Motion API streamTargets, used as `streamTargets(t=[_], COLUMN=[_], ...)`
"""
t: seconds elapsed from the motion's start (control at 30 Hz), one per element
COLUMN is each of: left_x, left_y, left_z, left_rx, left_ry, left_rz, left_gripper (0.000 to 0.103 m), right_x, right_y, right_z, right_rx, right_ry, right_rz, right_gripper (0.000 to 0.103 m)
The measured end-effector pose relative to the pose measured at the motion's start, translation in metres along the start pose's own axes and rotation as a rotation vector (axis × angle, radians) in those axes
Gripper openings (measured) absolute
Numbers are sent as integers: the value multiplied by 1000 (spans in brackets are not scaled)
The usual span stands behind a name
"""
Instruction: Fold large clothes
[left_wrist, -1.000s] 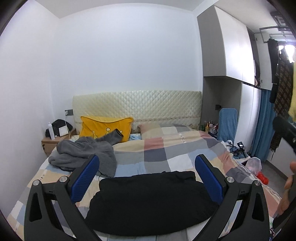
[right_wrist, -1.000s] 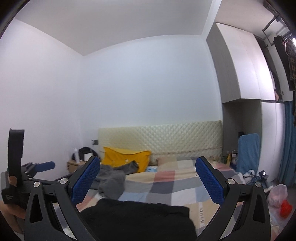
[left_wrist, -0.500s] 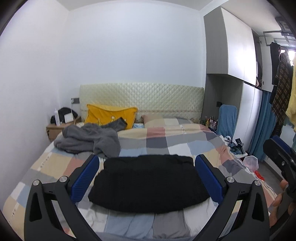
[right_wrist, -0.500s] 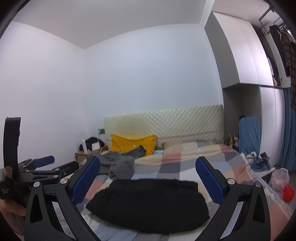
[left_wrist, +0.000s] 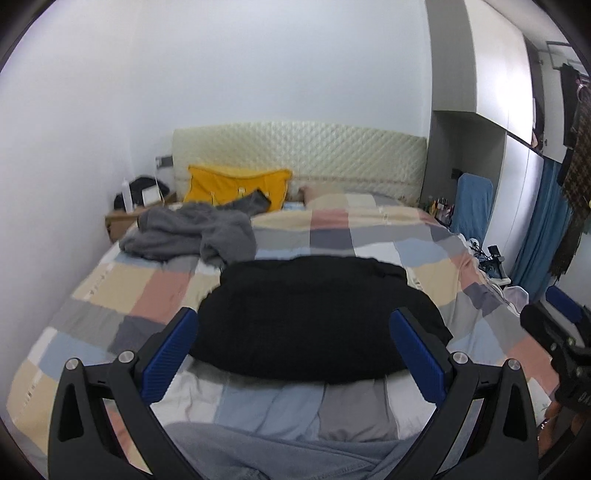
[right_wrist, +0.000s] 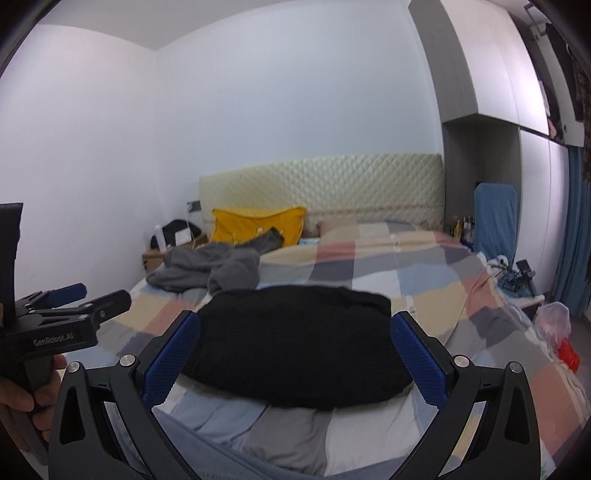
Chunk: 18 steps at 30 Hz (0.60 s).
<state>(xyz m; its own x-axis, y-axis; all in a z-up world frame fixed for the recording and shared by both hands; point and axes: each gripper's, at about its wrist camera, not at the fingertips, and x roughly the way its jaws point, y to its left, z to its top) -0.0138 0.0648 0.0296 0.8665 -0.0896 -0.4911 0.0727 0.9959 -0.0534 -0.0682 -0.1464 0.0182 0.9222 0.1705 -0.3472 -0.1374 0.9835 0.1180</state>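
The bed with the pastel checked quilt (left_wrist: 325, 236) carries everything. The black knitted garment, folded into a broad flat rectangle (left_wrist: 317, 317), lies across the quilt's middle near the foot edge. The crumpled grey fleece garment (left_wrist: 192, 232) lies well apart from it, toward the head-left corner, just in front of the yellow pillow (left_wrist: 236, 186) at the cream quilted headboard (left_wrist: 299, 155).

Step in hand: the black garment appears finished, since its outline is compact and neither tool touches it. The left gripper (left_wrist: 293, 347) hangs above the foot edge with its blue-padded jaws spread wide and nothing between them. The right gripper (right_wrist: 295, 350) is in the same condition: jaws apart, empty.

Next move, as a judgement: reach to the head-left corner, take the grey garment by two edge points, and spread it flat before folding. Loose fleece is likely to bunch and hide its seams.

Limits of view: the grey garment's sleeves and hem cannot be told apart. The black garment's underside and number of layers are hidden. The pale grey-blue cloth at the bottom rim (left_wrist: 295, 458) is cut off and cannot be identified. The hand holding the left tool (right_wrist: 18, 398) shows only in part.
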Motion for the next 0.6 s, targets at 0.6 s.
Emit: streamTargets(t=[0.6], left_x=[28], left_y=[13], left_z=[-18], left_rx=[-56], left_ry=[73], left_rz=[42], left_gripper=[103], right_x=[32], right_y=[-5], right_z=[-23], right_rx=[4], right_ry=[106], right_rz=[-15], right_gripper=[103])
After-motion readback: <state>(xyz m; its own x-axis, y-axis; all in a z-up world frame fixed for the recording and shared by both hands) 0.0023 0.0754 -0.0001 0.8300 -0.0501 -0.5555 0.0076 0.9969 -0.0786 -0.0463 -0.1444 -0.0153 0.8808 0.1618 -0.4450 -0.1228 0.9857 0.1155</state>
